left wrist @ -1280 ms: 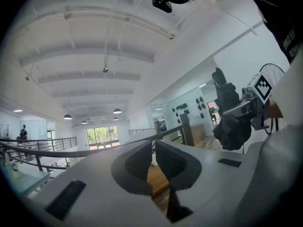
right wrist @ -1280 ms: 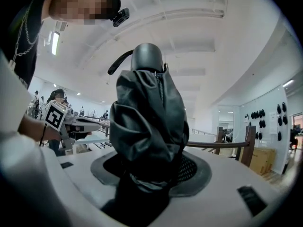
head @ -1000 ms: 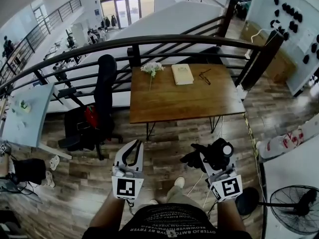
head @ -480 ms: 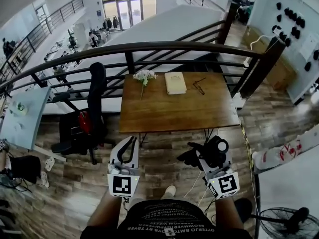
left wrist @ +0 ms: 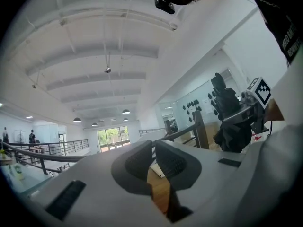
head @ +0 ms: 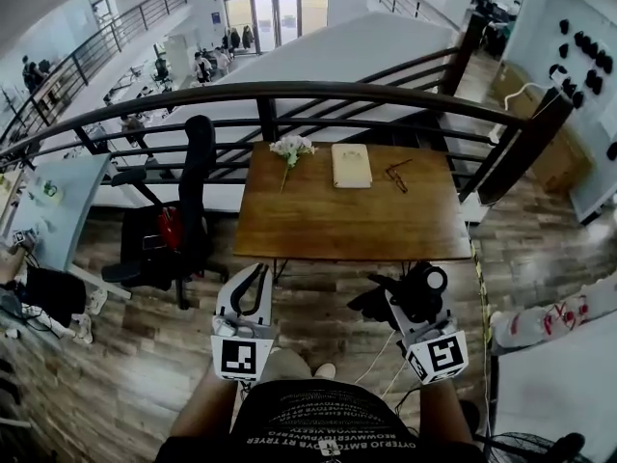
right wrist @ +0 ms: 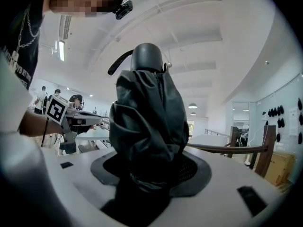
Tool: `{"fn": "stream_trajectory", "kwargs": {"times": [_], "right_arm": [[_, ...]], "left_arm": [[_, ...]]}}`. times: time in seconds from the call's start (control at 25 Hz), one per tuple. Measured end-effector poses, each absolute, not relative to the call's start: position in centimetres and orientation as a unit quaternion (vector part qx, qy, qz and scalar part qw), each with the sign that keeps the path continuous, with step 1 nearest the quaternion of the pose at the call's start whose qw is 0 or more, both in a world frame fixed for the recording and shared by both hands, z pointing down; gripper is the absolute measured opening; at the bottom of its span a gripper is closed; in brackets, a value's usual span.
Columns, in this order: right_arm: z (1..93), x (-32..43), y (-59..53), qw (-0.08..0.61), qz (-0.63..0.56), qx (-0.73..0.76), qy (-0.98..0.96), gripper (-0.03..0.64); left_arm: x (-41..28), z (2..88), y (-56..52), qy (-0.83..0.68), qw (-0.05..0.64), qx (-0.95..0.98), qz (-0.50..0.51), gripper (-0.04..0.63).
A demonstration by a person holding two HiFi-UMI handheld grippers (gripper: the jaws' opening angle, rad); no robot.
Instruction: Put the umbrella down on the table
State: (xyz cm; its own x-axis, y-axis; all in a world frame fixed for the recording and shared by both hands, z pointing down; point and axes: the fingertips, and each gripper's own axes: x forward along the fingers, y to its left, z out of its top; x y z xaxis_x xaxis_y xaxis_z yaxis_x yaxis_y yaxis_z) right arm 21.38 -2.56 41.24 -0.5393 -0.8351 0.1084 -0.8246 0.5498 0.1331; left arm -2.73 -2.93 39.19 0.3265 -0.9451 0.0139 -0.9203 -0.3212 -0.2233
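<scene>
Right tool (head: pixel 416 307) is clenching the folded black umbrella (right wrist: pixel 149 117) around its bunched fabric. Both pads are pressing into the cloth, and the rounded grey handle end and its strap are sticking out beyond the jaws. Left tool (head: pixel 253 285) is travelling alongside with its jaws drawn together and nothing between them.

What is changing is the approach. Compared with 1 second ago, the person is standing closer to the wooden worktop (head: pixel 357 222). Its near edge is now lying just ahead of both tools, where a wider strip of plank floor (head: pixel 318 297) was separating them before. The hold on the umbrella is looking the same across all 3 head views, so the load is being carried along, not shifted in the jaws.

For the task, the carry is nearing its end, yet the umbrella is still hanging in the air, short of the worktop and not touching it. A flower sprig (head: pixel 292 148), a pale book (head: pixel 351 165) and what looks like a pair of glasses (head: pixel 395 174) are sitting along the far side by the railing (head: pixel 337 92). They are lying well apart from the tools, leaving bare wood at the near side. The next move, as I am judging it, is calling for reaching over the near edge, lowering the umbrella onto the wood and only then letting go.
</scene>
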Motion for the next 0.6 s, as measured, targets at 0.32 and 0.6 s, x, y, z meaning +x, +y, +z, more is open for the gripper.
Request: {"fn": "stream_trajectory", "kwargs": {"times": [0.32, 0.6], "right_arm": [[41.8, 21.0, -5.0, 0.075, -0.021, 0.468, -0.881, 0.259], [42.4, 20.3, -8.7, 0.084, -0.018, 0.467, -0.880, 0.259]], "left_arm": [[-3.2, 39.4, -4.8, 0.583, 0.089, -0.804, -0.077, 0.044], [-2.8, 40.0, -9.2, 0.571, 0.093, -0.812, -0.079, 0.044]]}}
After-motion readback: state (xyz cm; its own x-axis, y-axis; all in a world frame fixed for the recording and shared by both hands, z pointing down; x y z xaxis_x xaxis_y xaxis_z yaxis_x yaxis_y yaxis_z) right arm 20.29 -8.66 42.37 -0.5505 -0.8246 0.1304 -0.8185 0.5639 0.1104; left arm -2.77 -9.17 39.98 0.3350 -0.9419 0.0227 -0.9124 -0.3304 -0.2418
